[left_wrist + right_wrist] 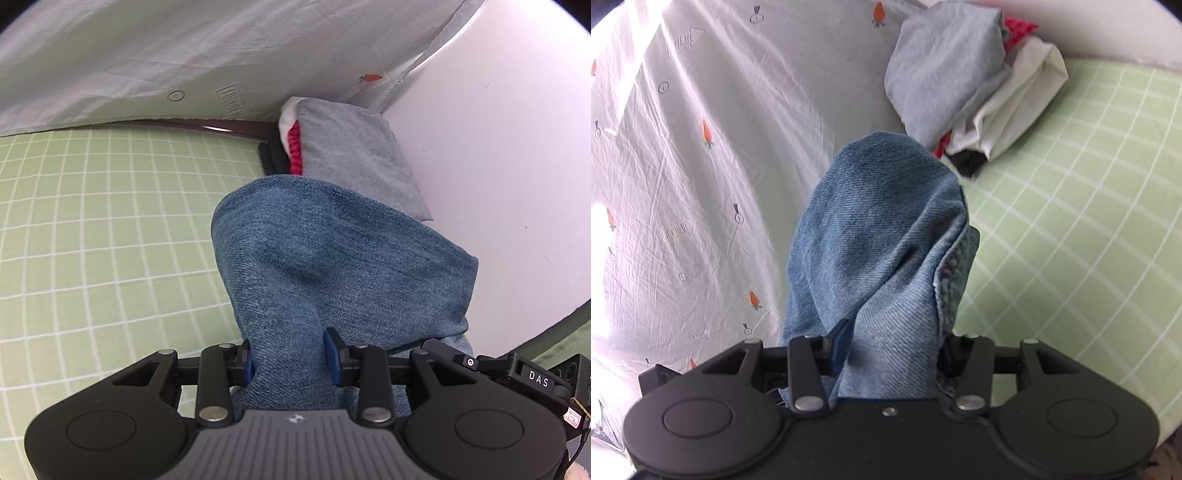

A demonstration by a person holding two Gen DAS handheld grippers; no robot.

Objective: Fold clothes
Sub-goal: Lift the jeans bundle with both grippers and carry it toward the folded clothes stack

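Note:
A blue denim garment [332, 258] bulges up in front of my left gripper [291, 358], whose blue pads are shut on its fabric. The same denim garment [879, 236] fills the middle of the right wrist view, and my right gripper [890, 347] is shut on it too; its right finger is hidden by the cloth. Both grippers hold the denim above the green checked sheet [92, 240].
A pile of folded clothes, grey [354, 155] on top with red, white and black below, lies at the sheet's far edge; it also shows in the right wrist view [945, 70]. A white carrot-print cloth [701, 166] hangs beside it. A white wall [498, 166] is on the right.

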